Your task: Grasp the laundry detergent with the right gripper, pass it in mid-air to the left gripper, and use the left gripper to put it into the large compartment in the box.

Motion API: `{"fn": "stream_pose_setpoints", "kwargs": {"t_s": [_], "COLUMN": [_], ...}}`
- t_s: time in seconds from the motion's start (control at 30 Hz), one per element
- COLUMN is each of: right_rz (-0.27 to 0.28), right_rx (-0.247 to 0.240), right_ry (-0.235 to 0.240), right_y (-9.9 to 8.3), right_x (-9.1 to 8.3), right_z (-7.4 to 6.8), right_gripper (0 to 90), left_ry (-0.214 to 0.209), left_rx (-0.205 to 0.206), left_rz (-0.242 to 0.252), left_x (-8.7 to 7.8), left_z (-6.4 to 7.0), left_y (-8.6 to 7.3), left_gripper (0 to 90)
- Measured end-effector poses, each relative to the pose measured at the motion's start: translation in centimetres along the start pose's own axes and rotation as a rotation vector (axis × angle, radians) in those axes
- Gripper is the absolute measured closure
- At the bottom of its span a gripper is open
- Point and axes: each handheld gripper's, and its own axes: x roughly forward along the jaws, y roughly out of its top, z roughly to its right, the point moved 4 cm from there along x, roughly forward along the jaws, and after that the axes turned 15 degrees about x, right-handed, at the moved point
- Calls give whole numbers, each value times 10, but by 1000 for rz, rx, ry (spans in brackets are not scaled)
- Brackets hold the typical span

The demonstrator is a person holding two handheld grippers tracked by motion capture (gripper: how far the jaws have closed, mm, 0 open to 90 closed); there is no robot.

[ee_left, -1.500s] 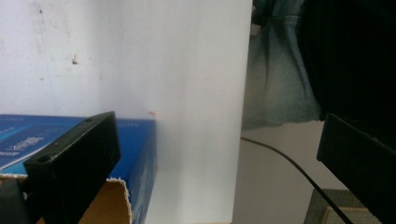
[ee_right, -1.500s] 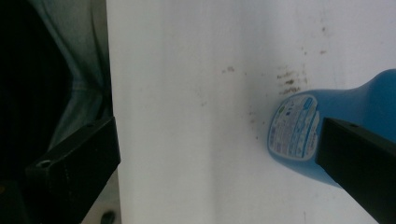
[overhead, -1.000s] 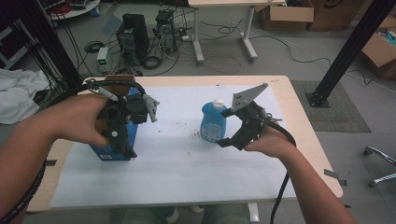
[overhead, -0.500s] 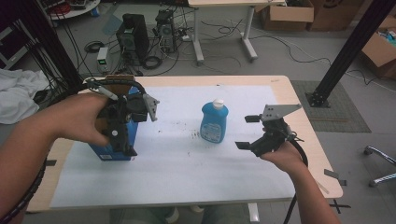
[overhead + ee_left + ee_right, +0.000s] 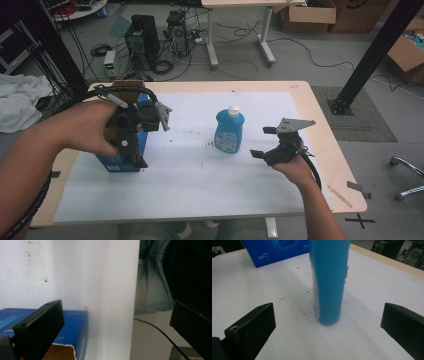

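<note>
Both claws gape: right claw (image 5: 260, 142) beside one blue bottle (image 5: 229, 132), left claw (image 5: 132, 150) over one blue box (image 5: 119, 161).

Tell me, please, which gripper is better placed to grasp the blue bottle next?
The right gripper: its jaws are open and aimed at the upright blue bottle, which stands centred between them in the right gripper view. The left gripper is over the blue box.

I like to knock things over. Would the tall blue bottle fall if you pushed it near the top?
Probably. The blue bottle stands upright, tall on a narrow base, so a high push would likely tip it. Its smooth plastic sides may feel slippery. It looks stiff, not floppy.
</note>
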Motion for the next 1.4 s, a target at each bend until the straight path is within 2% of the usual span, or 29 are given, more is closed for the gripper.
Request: {"fn": "stream_pose_setpoints", "kwargs": {"t_s": [0.13, 0.37, 0.7, 0.9, 1.17, 1.4], "right_rz": [32, 47, 47, 27, 19, 16], "right_rx": [-2, 8, -1, -4, -7, -11], "right_ry": [0, 15, 29, 40, 58, 69], "right_y": [-4, -6, -3, 0, 4, 3], "right_x": [14, 40, 67, 84, 99, 107], "right_z": [6, 10, 13, 11, 9, 10], "right_gripper": [0, 0, 0, 0, 0, 37], "left_ry": [-1, -3, -6, -3, -4, 0], "left_rx": [2, -1, 3, 2, -2, 5], "left_rz": [-5, -2, -3, -1, -13, -12], "left_x": [0, 3, 5, 4, 3, 2], "left_z": [-2, -5, -4, -4, -4, -4], "left_y": [1, 2, 3, 4, 3, 7], "left_gripper": [1, 1, 1, 1, 1, 1]}}
